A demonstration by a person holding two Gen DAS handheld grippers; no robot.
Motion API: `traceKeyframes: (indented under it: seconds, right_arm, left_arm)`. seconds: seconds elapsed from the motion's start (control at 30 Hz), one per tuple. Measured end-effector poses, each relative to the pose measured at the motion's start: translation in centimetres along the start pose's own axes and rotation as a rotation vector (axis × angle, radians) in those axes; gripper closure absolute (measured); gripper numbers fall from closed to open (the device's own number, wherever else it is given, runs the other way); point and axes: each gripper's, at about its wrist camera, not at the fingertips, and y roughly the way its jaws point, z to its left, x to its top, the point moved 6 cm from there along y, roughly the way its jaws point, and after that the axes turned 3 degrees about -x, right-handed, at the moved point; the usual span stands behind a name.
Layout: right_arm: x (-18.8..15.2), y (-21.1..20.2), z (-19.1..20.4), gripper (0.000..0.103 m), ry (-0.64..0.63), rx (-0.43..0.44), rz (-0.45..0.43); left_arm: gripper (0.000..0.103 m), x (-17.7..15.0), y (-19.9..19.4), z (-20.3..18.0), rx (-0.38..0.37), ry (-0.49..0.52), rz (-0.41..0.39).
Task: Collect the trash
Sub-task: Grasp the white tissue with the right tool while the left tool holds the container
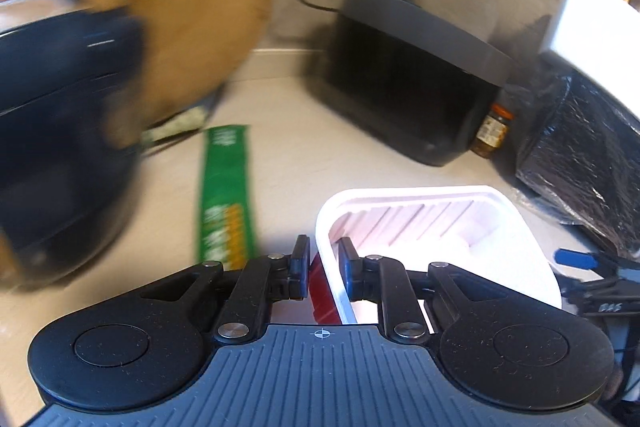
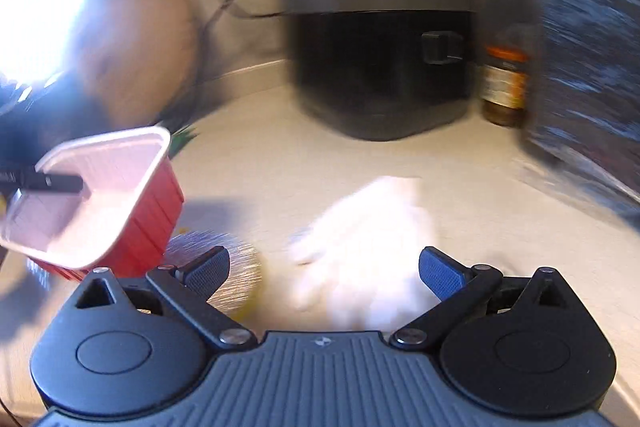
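Between the left gripper's (image 1: 324, 269) pinching fingers, a red tray's (image 1: 440, 223) rim; right gripper (image 2: 325, 273) spread; labels unreadable

Open right gripper (image 2: 324, 267) over white tissue (image 2: 372, 239)

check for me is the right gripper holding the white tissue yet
No, the right gripper stands wide open, and the crumpled white tissue lies on the counter between its fingers, ungripped.

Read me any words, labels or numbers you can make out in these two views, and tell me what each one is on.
None can be read for certain.
Green wrapper: white and orange print, too blurred.
Jar label: too small and blurred.
Black piece at the right edge: faint white handwriting, not legible.
Red tray, held in the left gripper: no text visible.
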Motion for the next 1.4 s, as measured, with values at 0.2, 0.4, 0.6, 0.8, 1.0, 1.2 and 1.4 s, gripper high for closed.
traceKeyframes:
  seconds: [0.2, 0.4, 0.6, 0.8, 1.0, 1.2, 1.4]
  right_arm:
    - [-0.2, 0.6, 5.7, 0.002, -0.156, 0.023, -0.044]
    - [2.0, 3.4, 1.5, 0.002, -0.043, -0.123, -0.039]
    - [1.3, 6.6, -2.4, 0.009, 0.089, -0.143, 0.061]
    - [0.5, 7.1, -2.2, 0.072, 0.021, -0.180, 0.082]
    - [1.2, 5.1, -1.1, 0.090, 0.033, -0.110, 0.077]
    - [2.0, 1.8, 0.7, 0.090, 0.050, -0.007, 0.024]
    - [3.5, -2.7, 3.9, 0.090, 0.020, 0.115, -0.076]
  left_arm:
    - [0.084, -1.8, -4.0, 3.7, 0.071, -0.034, -0.009]
    - [0.084, -3.6, -4.1, 4.6, 0.064, -0.043, 0.031]
    - [0.084, -4.6, -3.4, 3.8, 0.052, -0.011, 0.056]
    - [0.084, -5.9, -2.5, 3.6, 0.079, 0.003, 0.095]
    - [0.086, -6.0, -2.3, 3.2, 0.088, 0.023, 0.098]
    - [0.087, -5.4, -2.7, 2.2, 0.093, 0.067, 0.078]
    - [0.087, -4.4, -3.9, 2.4, 0.099, 0.049, 0.030]
